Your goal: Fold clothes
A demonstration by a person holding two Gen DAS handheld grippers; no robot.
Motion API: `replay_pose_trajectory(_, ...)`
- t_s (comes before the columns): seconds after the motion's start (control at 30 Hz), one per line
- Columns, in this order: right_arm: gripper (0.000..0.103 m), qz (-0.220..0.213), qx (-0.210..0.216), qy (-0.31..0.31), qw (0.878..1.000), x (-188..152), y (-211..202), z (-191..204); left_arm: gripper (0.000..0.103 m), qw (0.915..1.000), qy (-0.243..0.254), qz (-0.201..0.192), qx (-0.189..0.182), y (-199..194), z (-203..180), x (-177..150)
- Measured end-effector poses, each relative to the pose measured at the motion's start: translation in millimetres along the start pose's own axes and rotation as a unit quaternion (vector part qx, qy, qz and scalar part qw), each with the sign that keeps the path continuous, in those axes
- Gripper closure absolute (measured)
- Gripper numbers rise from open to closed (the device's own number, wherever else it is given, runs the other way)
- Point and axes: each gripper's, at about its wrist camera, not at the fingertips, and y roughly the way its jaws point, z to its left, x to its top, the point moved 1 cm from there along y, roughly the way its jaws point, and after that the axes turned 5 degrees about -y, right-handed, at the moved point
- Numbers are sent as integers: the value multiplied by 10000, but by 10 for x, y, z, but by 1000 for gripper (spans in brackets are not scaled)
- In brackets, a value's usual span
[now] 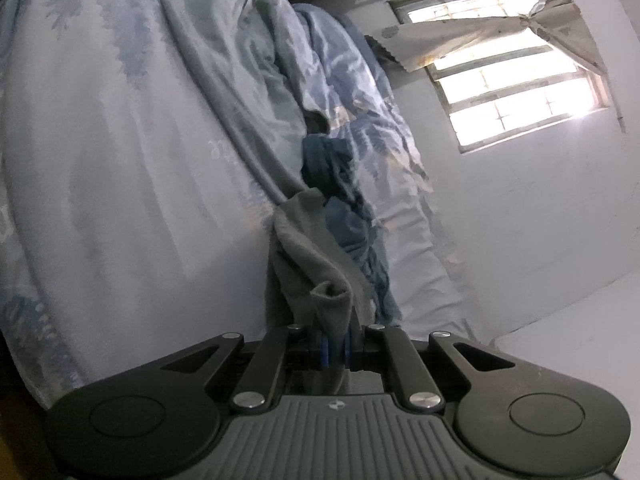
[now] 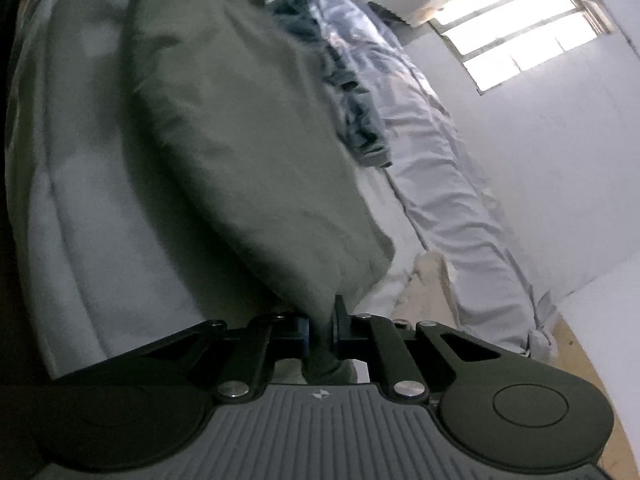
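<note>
A grey garment (image 2: 248,128) hangs stretched over the bed, held by both grippers. My left gripper (image 1: 337,346) is shut on a bunched corner of the grey garment (image 1: 316,264). My right gripper (image 2: 320,334) is shut on another corner of it, and the cloth spreads wide away from the fingers. A dark blue garment (image 1: 340,200) lies crumpled on the bed beyond, also in the right wrist view (image 2: 344,92).
The bed is covered with a pale blue patterned sheet (image 1: 120,140). A rumpled quilt (image 1: 360,92) lies along the wall side. A barred window (image 1: 508,68) with a torn curtain is in the white wall. Wooden bed edge (image 2: 424,280) shows by the mattress.
</note>
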Motion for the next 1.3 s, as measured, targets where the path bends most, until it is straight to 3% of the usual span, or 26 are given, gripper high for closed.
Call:
replay_pose_trajectory(0.2, 97, -290, -176, 241, 9991, 178, -350, -455, 100, 9987, 79, -199, -460, -131, -348, 123)
replay_pose_trajectory(0.57, 98, -1033, -1163, 840, 9842, 531, -1151, -1324, 100, 9849, 77, -781, -1544, -639, -1141, 409)
replay_pose_trajectory(0.77, 98, -1130, -1397, 896, 9796, 696, -1490, -1646, 100, 9823, 194, -653, -1746, -687, -1447, 515)
replay_pose_trajectory(0.9, 98, -1069, -1409, 955, 9796, 744, -1514, -1750, 100, 9862, 371, -651, -1478, -480, -1444, 540)
replay_pose_trajectory(0.97, 98, -1008, -1229, 974, 9825, 753, -1317, -1764, 100, 9901, 340, -590, -1229, -283, -1355, 559)
replay_pose_trajectory(1.13, 97, -701, -547, 953, 9915, 775, -556, -1754, 100, 9970, 414, -448, -470, 491, -1066, 674)
replay_pose_trajectory(1.3, 97, -352, -51, 684, 9970, 847, 401, -1724, 100, 9979, 537, -337, 140, 1265, -811, 802)
